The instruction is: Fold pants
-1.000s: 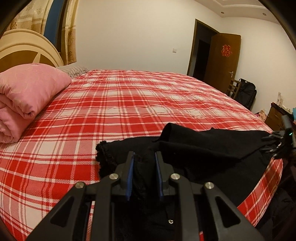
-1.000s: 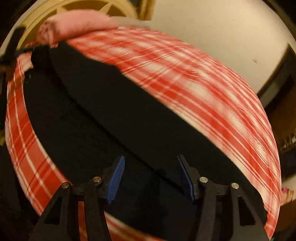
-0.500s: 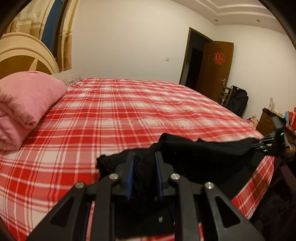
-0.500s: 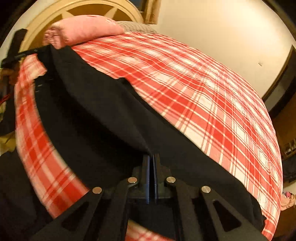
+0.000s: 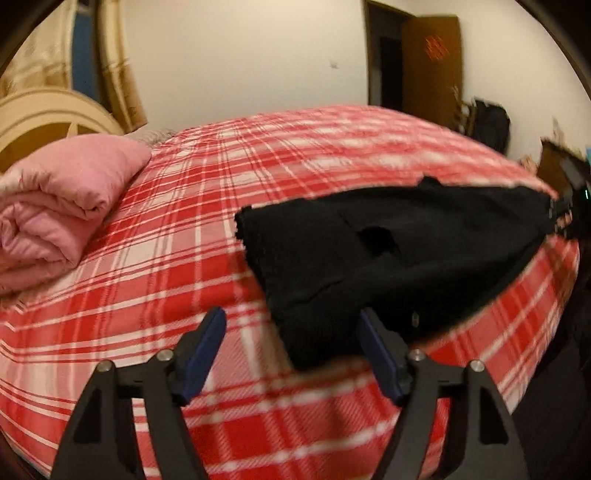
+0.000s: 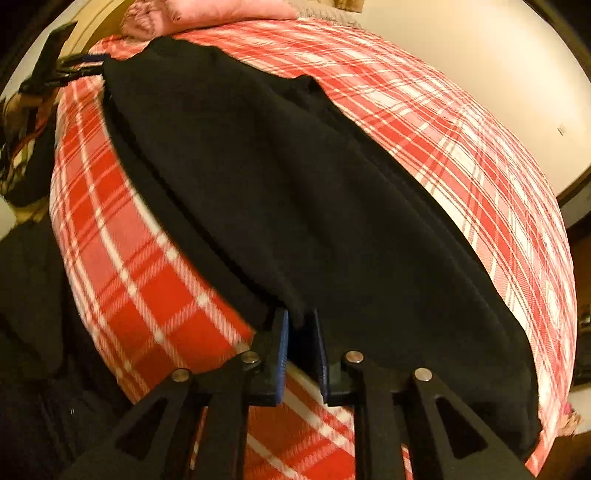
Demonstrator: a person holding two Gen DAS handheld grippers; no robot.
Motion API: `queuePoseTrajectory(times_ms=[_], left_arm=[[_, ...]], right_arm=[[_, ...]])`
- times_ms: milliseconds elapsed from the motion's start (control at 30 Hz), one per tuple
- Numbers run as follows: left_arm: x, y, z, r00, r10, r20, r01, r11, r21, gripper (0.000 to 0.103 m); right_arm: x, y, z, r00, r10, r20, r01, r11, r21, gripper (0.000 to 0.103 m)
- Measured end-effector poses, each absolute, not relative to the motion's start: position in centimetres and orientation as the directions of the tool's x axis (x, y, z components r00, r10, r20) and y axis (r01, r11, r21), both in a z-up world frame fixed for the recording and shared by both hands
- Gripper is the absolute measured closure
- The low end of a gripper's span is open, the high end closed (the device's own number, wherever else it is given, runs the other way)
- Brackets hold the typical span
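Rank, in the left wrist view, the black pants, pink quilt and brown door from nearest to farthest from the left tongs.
1. Black pants, just ahead, to the right.
2. Pink quilt, folded at the left near the headboard.
3. Brown door, across the room, upper right.

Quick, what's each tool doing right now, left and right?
Left tool: open, holding nothing.
Right tool: closed on the black pants.

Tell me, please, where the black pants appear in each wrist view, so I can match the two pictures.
Left wrist view: the black pants lie right of centre on the plaid bedspread, reaching to the right edge.
Right wrist view: the pants run diagonally from upper left to lower right, filling the middle.
Shared landmark: the pink quilt, at the left in the left view, top edge in the right view.
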State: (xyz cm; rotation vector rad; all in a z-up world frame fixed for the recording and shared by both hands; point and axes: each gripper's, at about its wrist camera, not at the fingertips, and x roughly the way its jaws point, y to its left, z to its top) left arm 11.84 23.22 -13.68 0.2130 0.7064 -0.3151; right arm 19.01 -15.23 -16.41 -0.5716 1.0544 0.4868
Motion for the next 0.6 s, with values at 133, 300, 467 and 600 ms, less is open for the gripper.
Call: queuePoseTrajectory(times_ms=[133, 300, 467, 600], left_arm=[[10.7, 24.8, -14.6, 0.71, -0.099, -0.697, 0.321, 0.926, 0.196, 0.027], [10.7, 28.1, -14.2, 0.749, -0.028, -0.662, 0.163, 0.976, 0.143, 0.027], [11.7, 26.8, -10.3, 0.848, -0.196, -0.492, 0.165, 0.981, -0.106, 0.022], [14.2, 20.1, -9.9, 0.798, -0.371, -0.476, 0.339, 0.928, -0.155, 0.022]], right_arm=[[19.1, -16.0, -15.3, 0.363, 0.149, -0.92, -0.659, 0.739, -0.14, 0.085], [19.4, -15.6, -12.1, 0.324, 0.305, -0.895, -0.695, 0.719, -0.006, 0.075], [25.0, -14.1, -9.2, 0.379, 0.417, -0.826, -0.608, 0.786, 0.118, 0.075], [31.2, -12.2, -9.7, 0.391, 0.452, -0.802, -0.512, 0.831, 0.218, 0.075]])
